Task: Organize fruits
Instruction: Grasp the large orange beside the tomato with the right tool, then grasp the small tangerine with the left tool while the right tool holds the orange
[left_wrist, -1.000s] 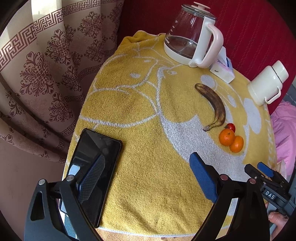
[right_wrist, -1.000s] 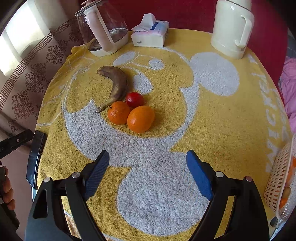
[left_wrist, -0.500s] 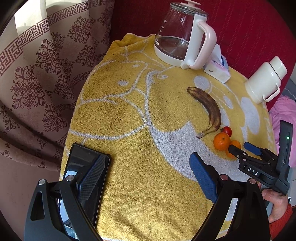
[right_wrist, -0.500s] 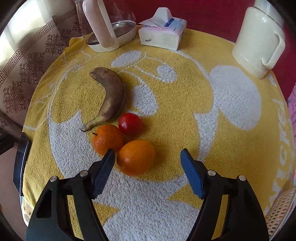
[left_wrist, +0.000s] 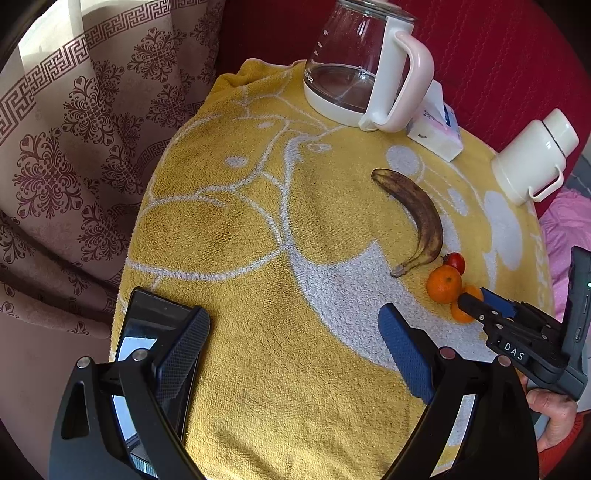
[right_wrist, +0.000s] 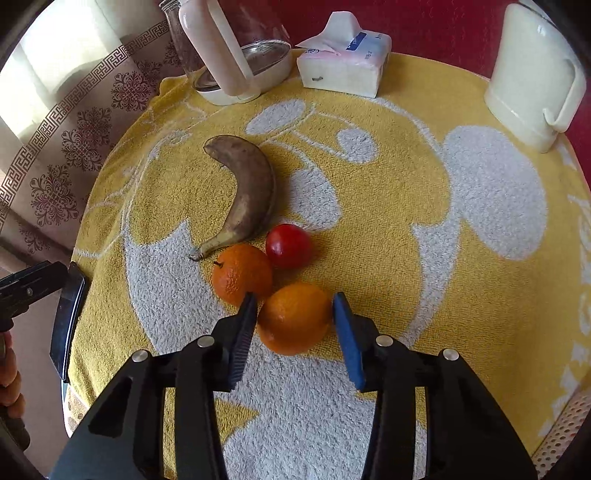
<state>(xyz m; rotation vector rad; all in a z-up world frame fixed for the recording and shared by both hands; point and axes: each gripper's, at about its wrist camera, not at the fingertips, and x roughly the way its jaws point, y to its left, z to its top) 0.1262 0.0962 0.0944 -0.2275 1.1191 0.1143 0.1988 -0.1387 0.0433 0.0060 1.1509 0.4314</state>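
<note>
On the yellow towel lie a brown banana, a red tomato, a mandarin and an orange, all close together. My right gripper is closing, and its pads sit against both sides of the orange, which rests on the towel. In the left wrist view the same gripper covers part of the orange, beside the mandarin, the tomato and the banana. My left gripper hangs open and holds nothing, above the towel's near left part.
A black phone lies at the towel's left edge under my left finger. A glass kettle, a tissue pack and a white flask stand at the back. A perforated basket rim shows at lower right. A patterned curtain hangs left.
My right gripper moved forward and down over the orange and narrowed its jaws from wide apart to both sides of the orange. The left gripper shifted slightly and stayed open.
</note>
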